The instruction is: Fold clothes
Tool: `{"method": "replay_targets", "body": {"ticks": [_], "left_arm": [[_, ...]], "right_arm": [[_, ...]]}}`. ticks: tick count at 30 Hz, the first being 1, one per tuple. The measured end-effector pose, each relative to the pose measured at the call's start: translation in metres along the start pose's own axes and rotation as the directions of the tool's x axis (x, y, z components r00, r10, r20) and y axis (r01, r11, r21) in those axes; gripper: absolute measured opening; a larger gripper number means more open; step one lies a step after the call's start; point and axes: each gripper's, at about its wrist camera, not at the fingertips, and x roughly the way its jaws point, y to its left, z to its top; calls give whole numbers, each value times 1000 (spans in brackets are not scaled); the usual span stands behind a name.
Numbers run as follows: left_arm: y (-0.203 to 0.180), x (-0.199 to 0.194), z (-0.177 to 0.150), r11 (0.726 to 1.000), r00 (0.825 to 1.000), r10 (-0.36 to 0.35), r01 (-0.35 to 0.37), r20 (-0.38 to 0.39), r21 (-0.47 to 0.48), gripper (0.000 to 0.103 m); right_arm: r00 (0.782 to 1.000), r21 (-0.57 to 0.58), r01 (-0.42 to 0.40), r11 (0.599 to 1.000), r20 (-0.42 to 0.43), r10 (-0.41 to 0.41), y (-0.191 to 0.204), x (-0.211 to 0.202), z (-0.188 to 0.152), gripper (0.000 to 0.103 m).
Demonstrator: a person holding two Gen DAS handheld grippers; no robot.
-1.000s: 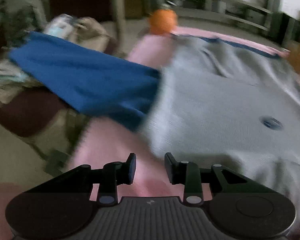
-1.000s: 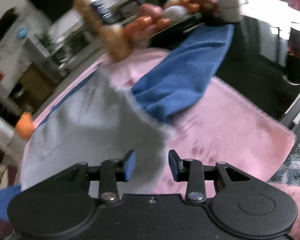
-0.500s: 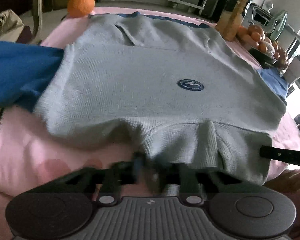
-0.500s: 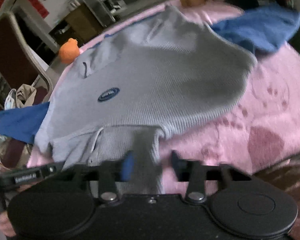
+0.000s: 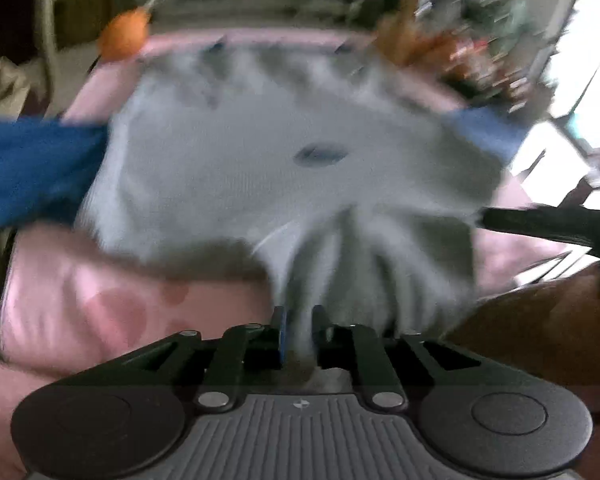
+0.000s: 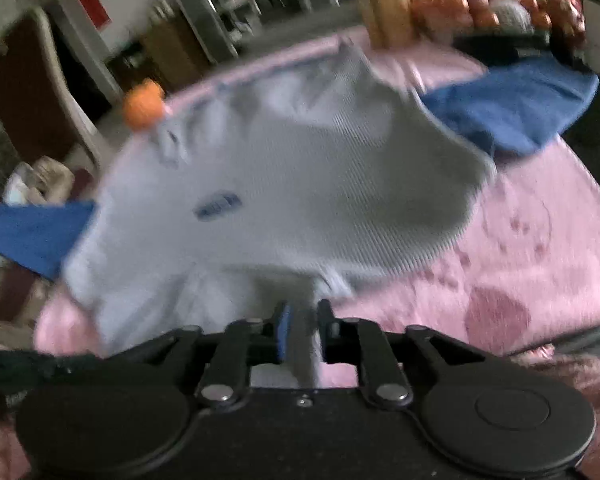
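Between each opening claw, ribbed grey knit sweater hem sits bunched over fuzzy pink blanket

Grey knit sweater with blue sleeves, dark oval chest badge, spread flat, near hem bunched upward

Dim, motion-blurred fisheye views; window glare upper right.

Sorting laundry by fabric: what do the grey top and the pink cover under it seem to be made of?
The grey top looks like a ribbed knit, probably cotton or a blend: fine parallel ridges run across it, matte, with a small dark patch sewn on. The pink cover looks like soft plush or fleece, with a fuzzy nap and darker printed shapes. Blur leaves both uncertain.
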Motion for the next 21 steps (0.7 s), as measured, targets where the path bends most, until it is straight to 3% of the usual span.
{"method": "replay_targets", "body": {"ticks": [2, 3, 4, 7, 9, 10, 12, 14, 16, 18, 21], "left_arm": [[0, -12, 8, 999, 996, -15, 12, 89, 33, 27], [1, -6, 18, 998, 994, 41, -45, 103, 35, 32], [2, 2, 28, 994, 989, 97, -101, 110, 36, 30], [15, 49, 42, 980, 980, 198, -198, -28, -4, 19], [15, 70, 32, 978, 970, 209, -209, -122, 12, 17], [11, 71, 25, 970, 963, 242, -237, -118, 55, 23], [0, 70, 18, 948, 948, 299, -282, -107, 147, 23], [7, 64, 28, 955, 953, 285, -273, -102, 120, 26], [13, 57, 38, 960, 958, 271, -263, -97, 92, 27], [21, 49, 48, 966, 963, 257, -252, -86, 63, 27], [43, 20, 75, 975, 975, 223, -223, 19, -6, 29]], "right_arm": [[998, 29, 2, 1000, 57, -4, -3, -3, 10, 21], [996, 44, 3, 999, 86, -6, -5, -4, 15, 21], [994, 60, 2, 998, 110, -9, -7, -5, 20, 22], [999, 142, -8, 990, 43, 2, -18, 25, 34, 22], [1000, 155, 22, 988, -21, -19, -21, 44, 30, 22], [998, 126, 42, 991, -43, -37, -19, 47, 26, 22], [994, 64, 82, 995, -83, -76, -14, 53, 18, 19], [987, -31, 113, 993, -108, -116, -2, 54, 20, 20], [984, -33, 126, 991, -124, -129, 3, 54, 25, 23], [992, 16, 67, 998, -109, -64, 5, 44, 39, 24], [999, 55, -3, 998, -39, 5, 15, 21, 72, 29]]}}
